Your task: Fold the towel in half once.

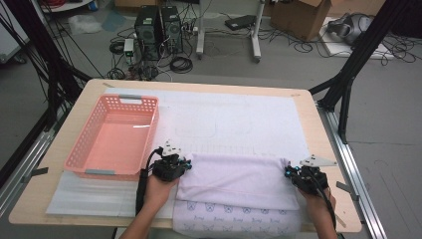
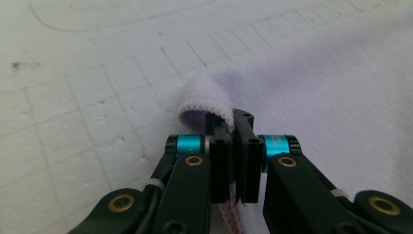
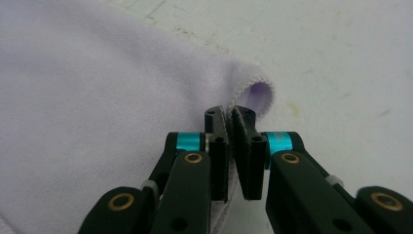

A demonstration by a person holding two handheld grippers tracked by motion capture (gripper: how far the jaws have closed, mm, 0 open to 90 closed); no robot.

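A pale lilac towel (image 1: 238, 186) lies folded on the white mat near the table's front edge, its printed lower part hanging toward me. My left gripper (image 1: 174, 164) is shut on the towel's left corner (image 2: 204, 100), the hem pinched between its jaws (image 2: 233, 122). My right gripper (image 1: 304, 175) is shut on the towel's right corner (image 3: 255, 92), cloth pinched between its jaws (image 3: 231, 119). Both hands hold the fold's far edge at table level.
A pink plastic basket (image 1: 113, 137) stands empty at the left of the table, just beyond my left gripper. The white gridded mat (image 1: 234, 119) covers the table's middle and back. Black frame posts stand at both sides.
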